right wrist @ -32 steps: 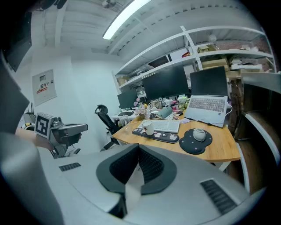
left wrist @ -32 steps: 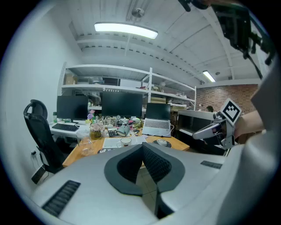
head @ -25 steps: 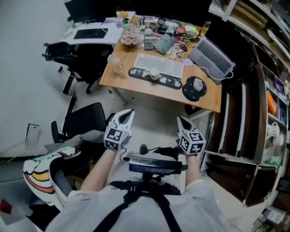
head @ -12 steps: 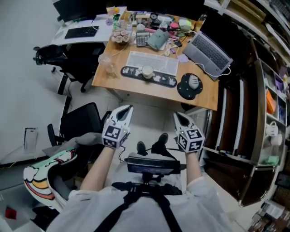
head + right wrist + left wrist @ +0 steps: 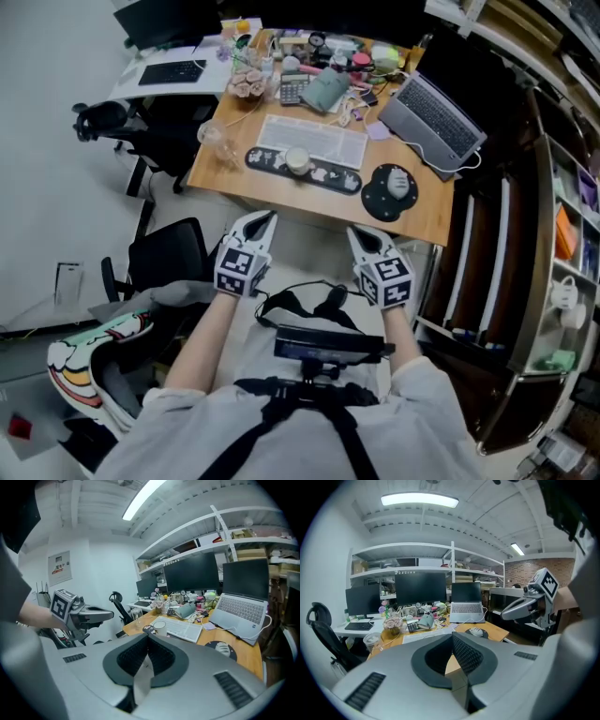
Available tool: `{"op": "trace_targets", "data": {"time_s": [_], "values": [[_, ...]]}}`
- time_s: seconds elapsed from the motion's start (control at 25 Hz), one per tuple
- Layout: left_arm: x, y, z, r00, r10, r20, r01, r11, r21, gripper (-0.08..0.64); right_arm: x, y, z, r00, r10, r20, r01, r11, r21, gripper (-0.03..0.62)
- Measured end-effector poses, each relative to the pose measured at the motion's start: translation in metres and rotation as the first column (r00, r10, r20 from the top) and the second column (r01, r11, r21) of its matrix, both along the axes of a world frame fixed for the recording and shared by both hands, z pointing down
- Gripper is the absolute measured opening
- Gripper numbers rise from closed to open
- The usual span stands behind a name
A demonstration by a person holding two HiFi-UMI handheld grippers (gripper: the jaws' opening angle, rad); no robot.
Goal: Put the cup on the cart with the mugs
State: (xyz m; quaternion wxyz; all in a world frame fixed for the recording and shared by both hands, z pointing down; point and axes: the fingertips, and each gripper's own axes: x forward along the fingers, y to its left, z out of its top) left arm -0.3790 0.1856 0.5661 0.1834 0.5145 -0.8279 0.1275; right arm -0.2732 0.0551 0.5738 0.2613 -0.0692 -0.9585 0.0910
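Observation:
A white cup [image 5: 297,161] stands on the dark wrist rest in front of the keyboard on the wooden desk [image 5: 281,192]; the right gripper view shows the same cup [image 5: 160,627]. My left gripper [image 5: 262,221] and right gripper [image 5: 357,235] hover side by side over the floor, just short of the desk's near edge. Both point at the desk, and their jaws are shut with nothing between them. In the left gripper view the closed jaws [image 5: 452,640] aim at the desk. A metal cart [image 5: 539,281] at the far right carries a white mug [image 5: 563,292].
A clear plastic cup [image 5: 215,138] sits at the desk's left corner. An open laptop [image 5: 431,111], a mouse on its round pad [image 5: 392,187] and assorted clutter fill the desk. Black office chairs [image 5: 169,251] stand to the left. Dark shelving lines the right side.
Both grippers have moved forward and now sit closer to the desk's near edge. The view has shifted a little. The jaws stay shut.

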Motion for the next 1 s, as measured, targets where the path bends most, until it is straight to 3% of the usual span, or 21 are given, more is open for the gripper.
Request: {"op": "trace_targets", "data": {"time_s": [0.24, 0.32, 0.48, 0.68, 0.88, 1.0], "values": [[-0.016, -0.034, 0.014, 0.994, 0.108, 0.003, -0.108, 0.99, -0.086, 0.013, -0.029, -0.005, 0.004, 1.0, -0.03, -0.005, 0.03, 1.0, 0.0, -0.006], [-0.028, -0.043, 0.022, 0.989, 0.149, 0.002, -0.148, 0.982, -0.119, 0.093, -0.041, -0.004, 0.007, 1.0, -0.029, -0.008, 0.029, 1.0, 0.007, -0.006], [-0.054, -0.06, 0.044, 0.969, 0.247, -0.004, -0.243, 0.948, -0.205, 0.184, -0.063, -0.005, 0.014, 1.0, 0.001, -0.018, -0.001, 0.999, 0.037, -0.006], [-0.084, -0.076, 0.079, 0.933, 0.358, -0.035, -0.348, 0.876, -0.333, 0.271, -0.082, -0.011, 0.027, 0.998, 0.034, -0.046, -0.032, 0.998, 0.05, -0.008], [-0.11, -0.089, 0.114, 0.872, 0.482, -0.087, -0.465, 0.758, -0.457, 0.37, -0.103, -0.016, 0.04, 0.995, 0.066, -0.072, -0.064, 0.997, 0.039, -0.006], [-0.125, -0.103, 0.131, 0.838, 0.531, -0.124, -0.517, 0.701, -0.491, 0.41, -0.113, -0.022, 0.051, 0.992, 0.083, -0.095, -0.08, 0.996, 0.035, -0.006]]}}
